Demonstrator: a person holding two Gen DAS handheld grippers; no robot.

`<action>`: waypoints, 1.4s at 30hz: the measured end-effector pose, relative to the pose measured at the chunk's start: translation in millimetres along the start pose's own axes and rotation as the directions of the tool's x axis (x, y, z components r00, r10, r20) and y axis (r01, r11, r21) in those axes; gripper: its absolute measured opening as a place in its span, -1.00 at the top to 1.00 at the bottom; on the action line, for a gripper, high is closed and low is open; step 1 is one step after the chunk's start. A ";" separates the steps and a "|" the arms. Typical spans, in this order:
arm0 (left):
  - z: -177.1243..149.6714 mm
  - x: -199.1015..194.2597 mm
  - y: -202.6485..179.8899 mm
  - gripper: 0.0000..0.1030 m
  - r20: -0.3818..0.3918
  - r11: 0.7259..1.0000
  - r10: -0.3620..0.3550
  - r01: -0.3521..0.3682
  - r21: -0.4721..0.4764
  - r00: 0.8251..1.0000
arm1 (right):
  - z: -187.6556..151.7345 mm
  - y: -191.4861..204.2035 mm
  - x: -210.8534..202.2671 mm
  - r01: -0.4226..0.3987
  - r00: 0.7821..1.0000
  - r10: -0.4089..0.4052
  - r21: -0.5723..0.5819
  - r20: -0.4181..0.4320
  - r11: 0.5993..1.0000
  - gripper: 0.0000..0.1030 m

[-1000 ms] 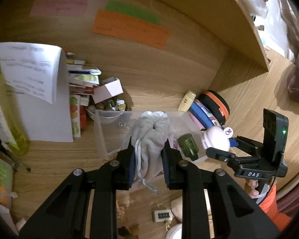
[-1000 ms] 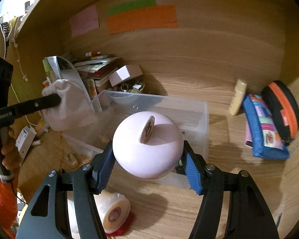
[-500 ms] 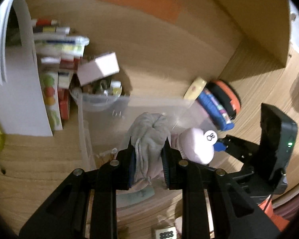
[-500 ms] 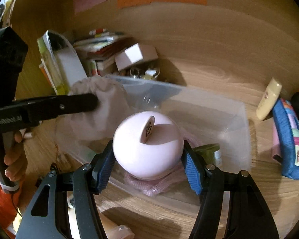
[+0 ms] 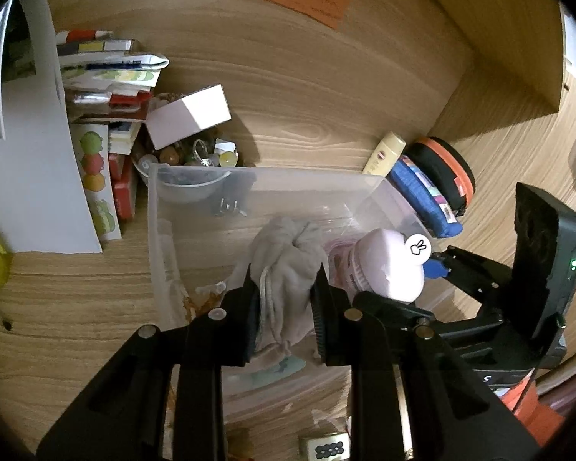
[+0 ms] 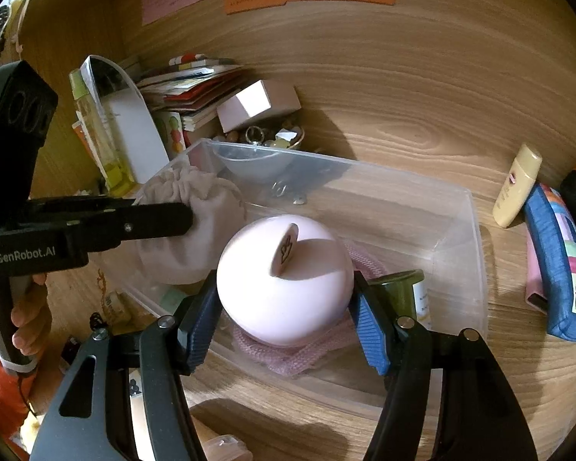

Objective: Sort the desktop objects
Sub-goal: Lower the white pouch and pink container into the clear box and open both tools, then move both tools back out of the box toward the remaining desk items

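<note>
The left gripper (image 5: 284, 307) is clamped on a grey drawstring pouch (image 5: 288, 265), which hangs inside the clear plastic bin (image 5: 153, 230) toward its left wall. The right gripper (image 6: 284, 322) has its blue pads pressed on both sides of a round pink container (image 6: 284, 284), held within the bin over a pink mesh bag (image 6: 311, 353), with a green bottle (image 6: 399, 292) at its 3 o'clock. Outside the bin, a cream tube (image 6: 518, 184) and a blue pencil case (image 6: 556, 261) lie at 3 o'clock and a bowl of trinkets (image 6: 265, 138) at 12 o'clock.
</note>
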State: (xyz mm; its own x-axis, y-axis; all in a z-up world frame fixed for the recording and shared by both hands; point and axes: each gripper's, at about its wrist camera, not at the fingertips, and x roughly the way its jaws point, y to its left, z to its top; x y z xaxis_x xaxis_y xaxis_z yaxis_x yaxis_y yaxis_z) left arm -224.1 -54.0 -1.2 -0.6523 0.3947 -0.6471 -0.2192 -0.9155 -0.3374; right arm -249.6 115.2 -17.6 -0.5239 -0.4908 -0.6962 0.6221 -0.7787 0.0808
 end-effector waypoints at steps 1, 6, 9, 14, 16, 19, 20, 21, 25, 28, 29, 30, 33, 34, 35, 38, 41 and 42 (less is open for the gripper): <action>-0.2 -0.5 -1.0 0.55 0.001 1.000 0.009 -0.009 0.007 1.000 | -0.1 0.3 -0.8 0.005 1.000 -0.005 -0.002 0.005 1.000 -0.17; 0.0 -0.7 -6.0 0.47 0.019 0.998 0.049 -0.049 0.029 0.999 | -0.9 6.5 -5.8 0.057 0.998 -0.055 -0.043 0.031 0.997 -0.18; 1.1 -1.4 -7.1 0.41 0.028 0.998 0.050 -0.051 0.032 0.998 | -0.6 7.5 -7.3 0.061 0.998 -0.059 -0.050 0.036 0.997 -0.23; 2.4 -14.8 -12.2 0.22 0.082 0.997 0.047 -0.051 0.053 0.996 | -1.0 6.3 -10.2 0.054 0.998 -0.052 -0.041 0.046 0.998 -0.42; 2.1 -25.8 -17.3 -0.08 0.138 0.995 0.066 -0.076 0.068 0.988 | -1.6 5.1 -12.4 0.046 0.998 -0.044 -0.034 0.053 0.998 -0.44; 0.9 -38.0 -24.2 -0.29 0.207 0.987 0.101 -0.124 0.100 0.973 | -1.2 2.1 -15.2 0.035 0.997 -0.034 -0.017 0.064 0.999 -0.59; 0.8 -40.1 -25.8 -0.37 0.218 0.984 0.116 -0.143 0.109 0.969 | -1.1 0.9 -15.8 0.033 0.997 -0.033 -0.010 0.067 0.999 -0.63; 1.2 -41.2 -26.4 -0.44 0.227 0.981 0.129 -0.157 0.111 0.965 | -1.0 -0.7 -16.5 0.031 0.997 -0.031 -0.001 0.072 1.000 -0.63; 4.2 -38.6 -24.7 -0.47 0.232 0.973 0.162 -0.194 0.121 0.959 | -0.4 -7.2 -18.2 0.003 0.997 -0.005 0.033 0.072 0.999 -0.64; 6.5 -37.7 -19.4 -0.47 0.213 0.976 0.170 -0.195 0.100 0.962 | -0.2 -9.6 -19.2 -0.001 0.997 -0.002 0.044 0.071 0.999 -0.65; 6.6 -38.7 -17.4 -0.47 0.207 0.977 0.176 -0.197 0.086 0.962 | -0.1 -9.4 -19.5 0.006 0.998 -0.008 0.042 0.070 0.999 -0.65; 4.5 -41.4 -15.7 -0.47 0.204 0.978 0.174 -0.194 0.079 0.963 | -0.1 -9.1 -20.8 0.012 0.997 -0.015 0.045 0.070 0.999 -0.65; -4.5 -50.1 -15.3 -0.53 0.199 0.973 0.191 -0.212 0.090 0.961 | -0.4 -6.3 -26.8 0.023 0.997 -0.027 0.049 0.070 0.999 -0.65; -8.6 -53.3 -15.9 -0.58 0.200 0.968 0.207 -0.230 0.099 0.958 | -0.8 -5.0 -30.8 0.024 0.997 -0.028 0.053 0.069 0.998 -0.65; -13.0 -56.4 -16.2 -0.72 0.204 0.964 0.220 -0.244 0.105 0.954 | -1.2 -3.9 -34.4 0.024 0.997 -0.028 0.055 0.070 0.998 -0.65; -26.1 -66.5 -12.8 -0.84 0.208 0.955 0.246 -0.273 0.115 0.947 | -5.2 1.3 -48.0 0.026 0.996 -0.031 0.060 0.082 0.998 -0.65; -37.4 -74.4 -4.1 -0.84 0.170 0.960 0.236 -0.256 0.109 0.957 | -12.6 9.4 -59.0 0.032 0.995 -0.036 0.047 0.090 0.998 -0.69; -41.0 -75.9 -1.0 -0.84 0.156 0.962 0.234 -0.252 0.106 0.960 | -15.4 12.1 -61.7 0.035 0.995 -0.039 0.044 0.091 0.998 -0.73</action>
State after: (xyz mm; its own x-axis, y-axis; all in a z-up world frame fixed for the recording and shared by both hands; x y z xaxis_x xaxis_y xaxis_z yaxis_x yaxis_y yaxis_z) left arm -144.7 -79.8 20.2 -0.7905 0.1518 -0.5934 -0.1229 -0.9884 -0.0891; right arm -200.7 142.1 15.3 -0.5984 -0.4938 -0.6310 0.5775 -0.8117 0.0875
